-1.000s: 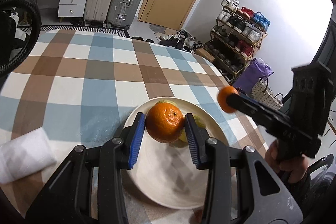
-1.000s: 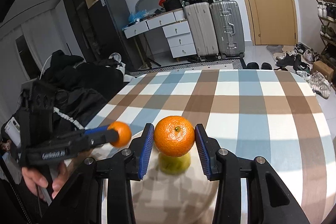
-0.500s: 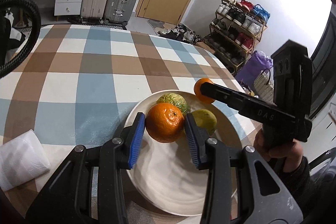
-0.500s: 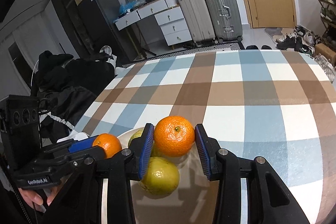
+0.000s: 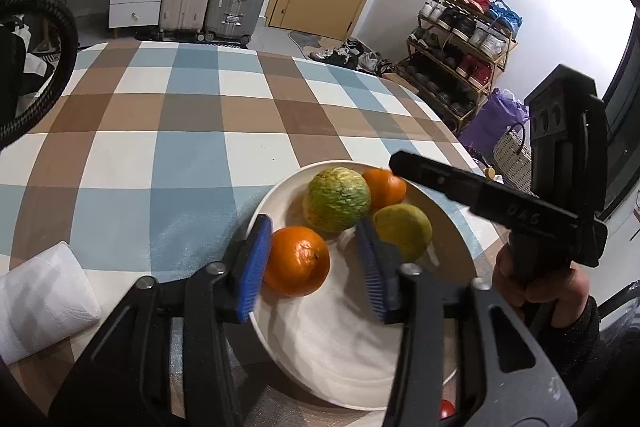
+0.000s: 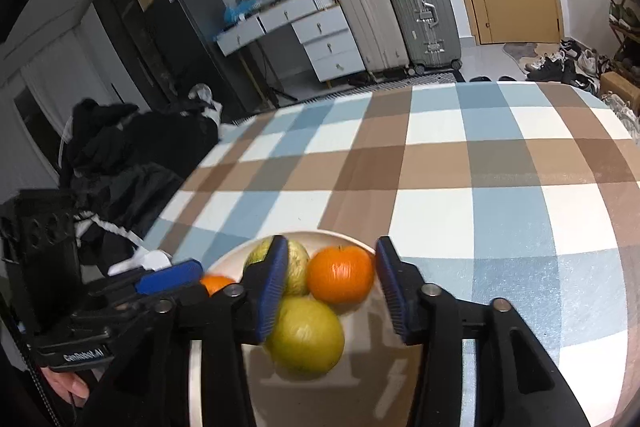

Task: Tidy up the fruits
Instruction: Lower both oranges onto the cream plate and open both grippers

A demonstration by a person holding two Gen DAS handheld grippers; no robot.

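- Both claws have let go in the last half second: the left claw [image 5: 316,263], which was pinching an orange [image 5: 297,261], now stands spread, with a clear gap on the orange's right side and the left pad close against it or just touching
- The right claw [image 6: 331,285] has done the same; its pads stand wide of the second orange [image 6: 341,279], which rests in the plate [image 5: 344,343] against the other fruit
- So both oranges have gone from being carried above the plate to lying in it (four fruits gathered there now), and I judge this round of tidying nearly done: the claws only need to back away without nudging anything
- A small red thing [image 5: 446,407] peeks out by the plate's near rim; too little shows to say what it is
- The oranges are round with glossy, finely pitted peel; the green fruit [image 5: 336,199] is lumpier, ridged and blotched with yellow; the yellow-green fruit [image 6: 306,337] is smooth and matt
- The plate is a wide, shallow, glazed cream dish, slick enough that round fruit could roll
- The tablecloth [image 5: 192,131] is a flat check of blue, brown and white; a folded white towel [image 5: 40,301] with a woven rib lies well left of the plate
- The claw pads are blue and ribbed on black arms
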